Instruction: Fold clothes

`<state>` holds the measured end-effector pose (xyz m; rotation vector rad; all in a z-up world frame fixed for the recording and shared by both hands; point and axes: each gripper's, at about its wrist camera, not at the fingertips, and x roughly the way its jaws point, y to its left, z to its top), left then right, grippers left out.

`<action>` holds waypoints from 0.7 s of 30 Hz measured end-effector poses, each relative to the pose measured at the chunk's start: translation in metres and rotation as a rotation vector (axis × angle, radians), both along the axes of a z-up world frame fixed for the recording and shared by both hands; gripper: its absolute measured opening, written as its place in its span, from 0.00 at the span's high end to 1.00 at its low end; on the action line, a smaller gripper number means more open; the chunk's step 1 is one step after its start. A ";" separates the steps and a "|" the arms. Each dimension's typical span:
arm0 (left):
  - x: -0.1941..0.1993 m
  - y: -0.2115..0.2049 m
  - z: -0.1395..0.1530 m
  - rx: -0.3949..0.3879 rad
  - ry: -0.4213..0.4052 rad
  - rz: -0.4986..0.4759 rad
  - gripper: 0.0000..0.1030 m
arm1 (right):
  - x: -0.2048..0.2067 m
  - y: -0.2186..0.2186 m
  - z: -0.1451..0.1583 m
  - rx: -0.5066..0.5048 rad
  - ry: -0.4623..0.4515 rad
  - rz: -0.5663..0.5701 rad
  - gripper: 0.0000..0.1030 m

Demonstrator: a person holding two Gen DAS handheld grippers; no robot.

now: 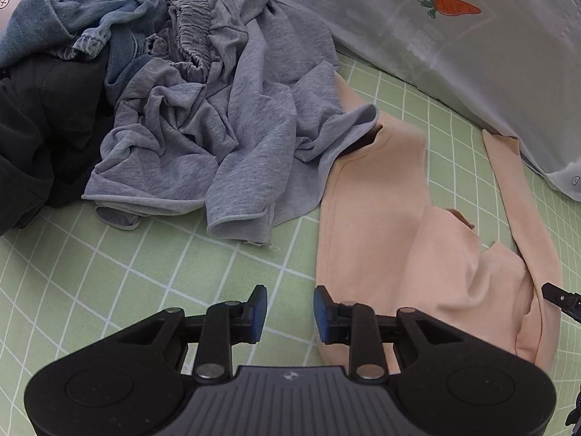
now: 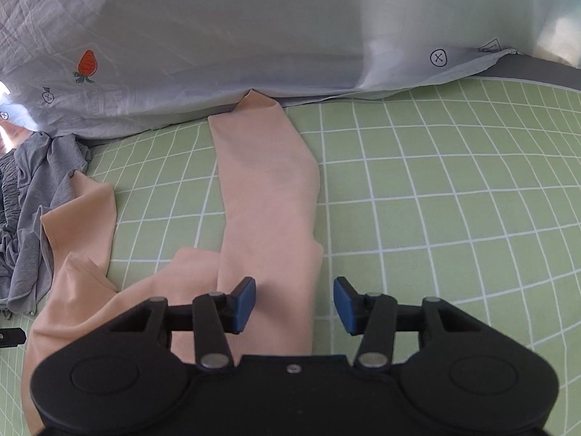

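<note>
Both the left gripper [image 1: 290,307] and right gripper [image 2: 295,303] were spread, holding nothing. A pink garment [image 2: 268,196] (partly folded) lay below them on the green sheet [image 2: 435,200].

bare green sheet [image 2: 454,189] right; clothes heap [image 1: 174,116] left; pillow [image 2: 254,29] behind

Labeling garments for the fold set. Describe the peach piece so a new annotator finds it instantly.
Start at the green checked sheet with the white carrot-print pillow along its far edge. The peach garment lies spread flat just right of the crumpled clothes pile, one long part reaching to the pillow. It's the only pale peach, laid-out piece; its neighbours, like the gray garment, are bunched up.
</note>
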<state>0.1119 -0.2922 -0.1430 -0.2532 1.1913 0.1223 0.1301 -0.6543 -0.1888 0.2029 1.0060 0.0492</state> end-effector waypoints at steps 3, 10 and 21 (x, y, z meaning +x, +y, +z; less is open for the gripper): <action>0.011 -0.007 -0.012 0.015 0.032 -0.010 0.70 | 0.000 -0.003 0.000 -0.051 -0.015 -0.003 0.91; 0.010 -0.026 -0.020 0.095 0.037 -0.092 0.69 | -0.050 -0.061 0.025 -0.376 0.024 -0.204 0.94; 0.022 -0.023 -0.016 0.049 0.026 -0.055 0.68 | -0.102 -0.098 0.024 -0.556 0.152 -0.371 0.68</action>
